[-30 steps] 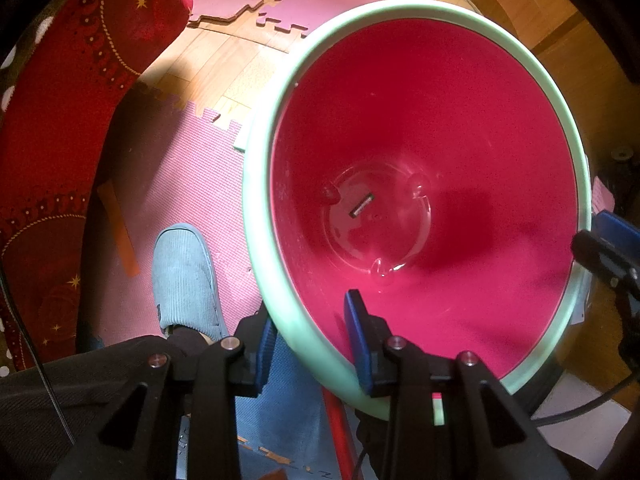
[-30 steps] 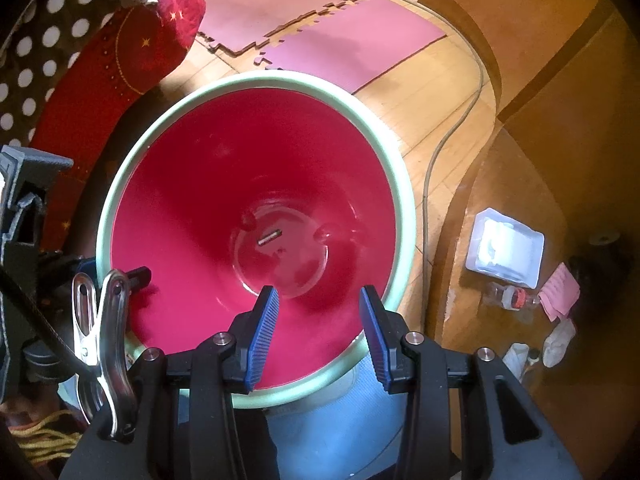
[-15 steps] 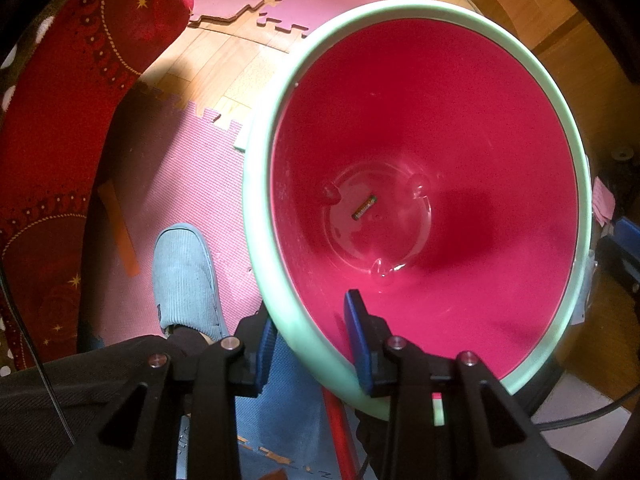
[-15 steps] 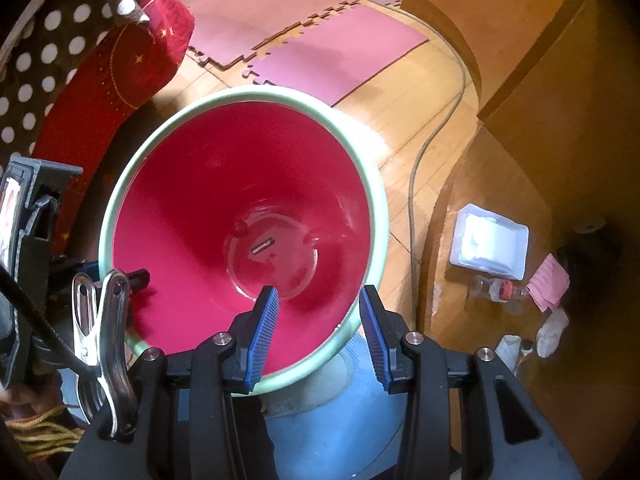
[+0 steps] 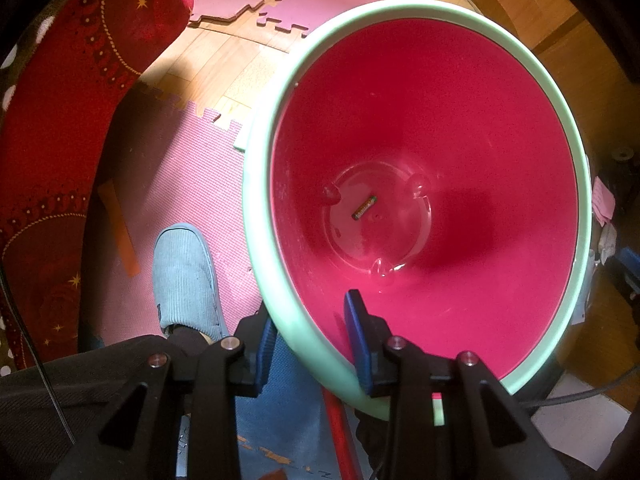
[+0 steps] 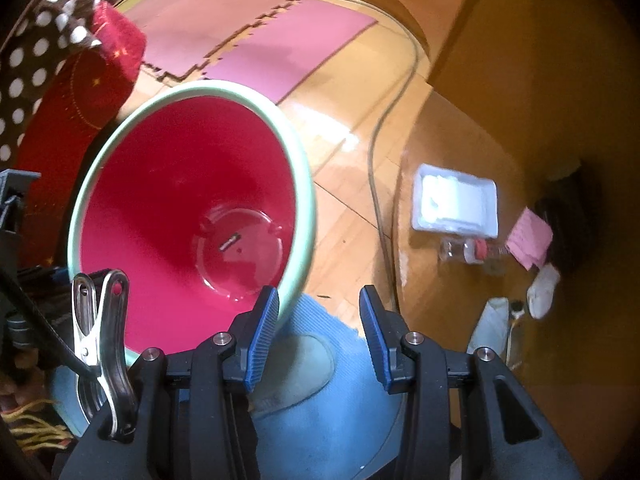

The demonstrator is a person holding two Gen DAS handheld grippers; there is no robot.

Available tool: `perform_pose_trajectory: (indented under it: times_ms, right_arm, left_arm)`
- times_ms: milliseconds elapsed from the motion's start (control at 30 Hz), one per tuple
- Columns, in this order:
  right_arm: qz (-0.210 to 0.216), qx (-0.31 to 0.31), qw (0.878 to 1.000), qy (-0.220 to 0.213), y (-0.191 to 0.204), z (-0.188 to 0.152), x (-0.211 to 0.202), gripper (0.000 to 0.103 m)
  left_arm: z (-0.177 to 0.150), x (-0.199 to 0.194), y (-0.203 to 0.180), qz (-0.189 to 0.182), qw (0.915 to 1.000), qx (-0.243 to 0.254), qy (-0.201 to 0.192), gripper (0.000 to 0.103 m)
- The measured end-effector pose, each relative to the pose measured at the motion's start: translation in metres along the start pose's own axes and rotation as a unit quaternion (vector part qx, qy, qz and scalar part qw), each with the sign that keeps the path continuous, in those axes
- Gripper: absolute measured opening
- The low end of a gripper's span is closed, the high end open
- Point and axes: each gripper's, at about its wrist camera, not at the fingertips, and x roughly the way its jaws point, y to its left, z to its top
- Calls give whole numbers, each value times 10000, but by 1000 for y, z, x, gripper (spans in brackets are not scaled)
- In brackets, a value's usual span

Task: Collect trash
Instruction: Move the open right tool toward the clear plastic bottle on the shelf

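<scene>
Left claw [image 5: 310,336] clamped on bin [image 5: 256,216] rim, right claw [image 6: 318,332] released and empty; one wrapper [image 5: 364,208] binned, tray [image 6: 456,208], bottle [image 6: 472,251], paper [image 6: 528,240] uncollected.

Warm, yellowish indoor light, pretty bright on the far wooden floor [image 6: 344,136] with a white glare patch there. Inside the red bin [image 5: 432,184] there's a soft dark shadow. The right wrist view is motion-blurred (right side mostly); both fisheye edges bend and go black.
</scene>
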Motion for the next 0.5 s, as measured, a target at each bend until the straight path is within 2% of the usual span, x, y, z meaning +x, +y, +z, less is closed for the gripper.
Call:
perform_pose_trajectory:
  times_ms: [500]
  right_arm:
    - [-143,614,9980,36,-39,-20,14,43]
  left_arm:
    - [0,-1,1,-6,10000,-7,5,35]
